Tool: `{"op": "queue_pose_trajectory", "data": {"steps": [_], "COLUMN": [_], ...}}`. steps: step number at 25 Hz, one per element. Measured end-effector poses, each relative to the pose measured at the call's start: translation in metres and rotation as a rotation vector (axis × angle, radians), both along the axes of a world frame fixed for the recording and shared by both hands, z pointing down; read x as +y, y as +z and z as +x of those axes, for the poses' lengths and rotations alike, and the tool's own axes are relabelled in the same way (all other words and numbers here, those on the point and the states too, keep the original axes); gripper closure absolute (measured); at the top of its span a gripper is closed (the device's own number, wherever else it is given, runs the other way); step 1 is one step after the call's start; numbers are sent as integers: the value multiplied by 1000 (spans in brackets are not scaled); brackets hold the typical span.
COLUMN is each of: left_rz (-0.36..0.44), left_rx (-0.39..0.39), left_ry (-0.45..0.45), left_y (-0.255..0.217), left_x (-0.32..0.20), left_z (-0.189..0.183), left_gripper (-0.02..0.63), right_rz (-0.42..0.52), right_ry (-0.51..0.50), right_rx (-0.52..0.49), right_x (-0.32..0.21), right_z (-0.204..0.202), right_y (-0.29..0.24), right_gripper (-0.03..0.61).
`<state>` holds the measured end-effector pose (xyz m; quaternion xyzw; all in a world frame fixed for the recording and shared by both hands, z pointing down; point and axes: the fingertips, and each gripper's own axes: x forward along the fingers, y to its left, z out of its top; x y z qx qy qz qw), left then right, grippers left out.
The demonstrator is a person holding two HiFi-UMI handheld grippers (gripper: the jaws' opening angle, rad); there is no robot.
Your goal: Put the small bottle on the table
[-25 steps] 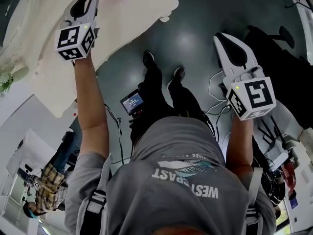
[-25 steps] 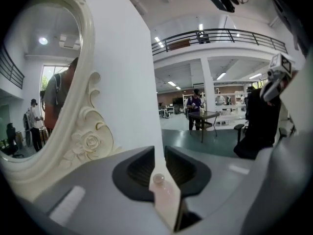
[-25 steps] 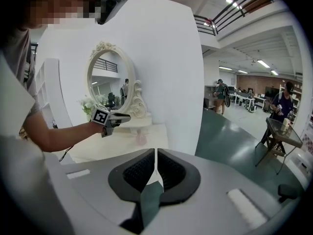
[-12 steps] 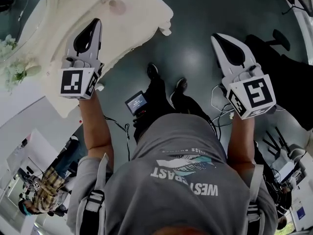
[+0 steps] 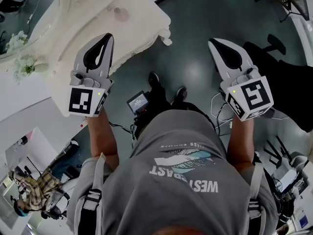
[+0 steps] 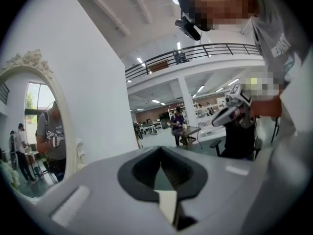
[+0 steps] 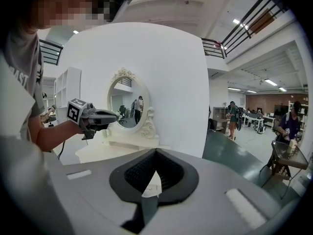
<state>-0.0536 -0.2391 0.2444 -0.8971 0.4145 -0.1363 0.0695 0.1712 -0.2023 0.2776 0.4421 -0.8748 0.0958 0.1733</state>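
A small pinkish round thing, which may be the small bottle seen from above, rests on the cream dressing table at the upper left of the head view. My left gripper hangs over the table's near edge, a short way from that thing, shut with nothing between its jaws. In its own view the left gripper points at a white wall. My right gripper is held over the dark floor, well right of the table, shut and empty. From the right gripper, the table and the left gripper show.
An oval mirror in an ornate white frame stands on the table, with white flowers beside it. Below me are my shoes, a small screen and cables on the floor. A black office chair stands at the right. People walk in the hall behind.
My left gripper has drawn back from farther over the table to its near edge. The right gripper has stayed almost where it was.
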Motion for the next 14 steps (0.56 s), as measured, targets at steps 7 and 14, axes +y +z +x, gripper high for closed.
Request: {"op": "queue_pose_trajectory", "data": {"steps": [7, 14], "left_rz": [10, 25], "left_rx": [-1, 14], "left_ry": [24, 8], "left_y": [-9, -17], "left_x": [34, 43], "left_z": [17, 27], "left_gripper": [612, 612], "right_rz": [22, 33], "right_ry": [9, 27], "right_rx": [-3, -12], "right_x": [28, 42], "right_z": [14, 34], "right_y": [-8, -8], "right_gripper": [578, 578]}}
